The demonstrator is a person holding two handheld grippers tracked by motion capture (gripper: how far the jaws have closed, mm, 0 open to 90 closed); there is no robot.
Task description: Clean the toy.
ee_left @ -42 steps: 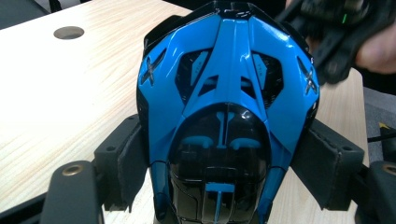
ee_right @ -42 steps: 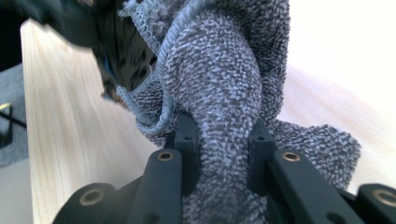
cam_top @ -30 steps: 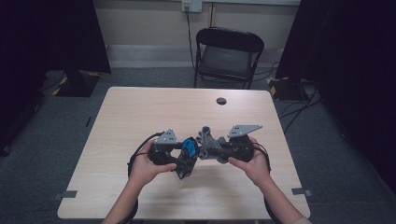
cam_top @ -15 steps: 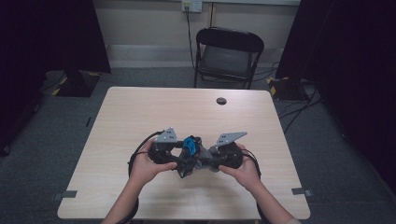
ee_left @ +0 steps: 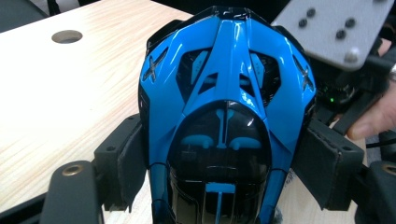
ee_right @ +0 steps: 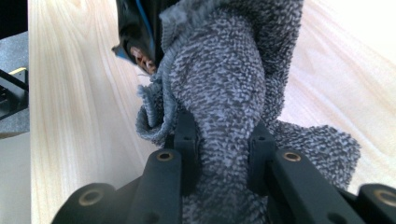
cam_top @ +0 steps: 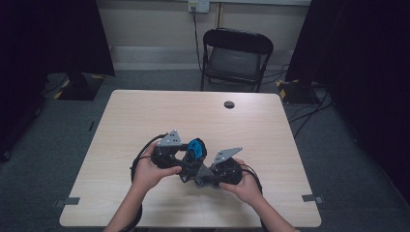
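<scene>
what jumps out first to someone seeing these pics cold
The glossy blue and black toy car stands out most, clamped between the fingers of the left gripper near the table's front edge. Next is the grey fuzzy cloth, pinched in the right gripper and pressed up against the car.

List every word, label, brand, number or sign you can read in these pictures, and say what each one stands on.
None: no readable text anywhere.
Blue toy car: two moulded X-shaped marks, no letters.
Grey cloth: no label showing.
Table: bare wood.
Wall socket: too small to tell.
</scene>
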